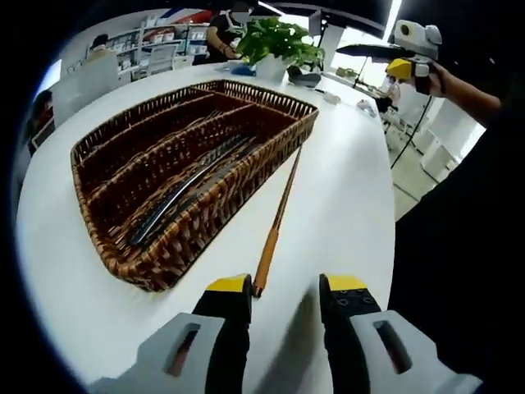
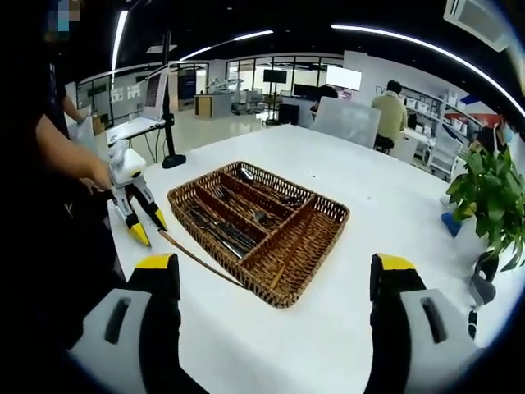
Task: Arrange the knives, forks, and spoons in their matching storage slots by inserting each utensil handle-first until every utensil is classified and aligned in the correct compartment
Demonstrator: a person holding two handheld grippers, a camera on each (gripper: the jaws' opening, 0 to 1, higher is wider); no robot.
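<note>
Right by my left gripper (image 1: 283, 289), its jaws spread apart and holding nothing, lies a long chopstick (image 1: 276, 226) with an orange handle. It rests on the white table (image 1: 336, 189) just beside the wicker tray (image 1: 123, 267), with its thick end near the jaws. Knives (image 1: 187, 190) lie in the tray slot nearest the chopstick. My right gripper (image 2: 275, 283) is high above the table, jaws wide apart and empty. From there I see more cutlery (image 2: 254, 215) in the tray's other slots. A green plant (image 2: 490, 197) stands at the table's far edge.
</note>
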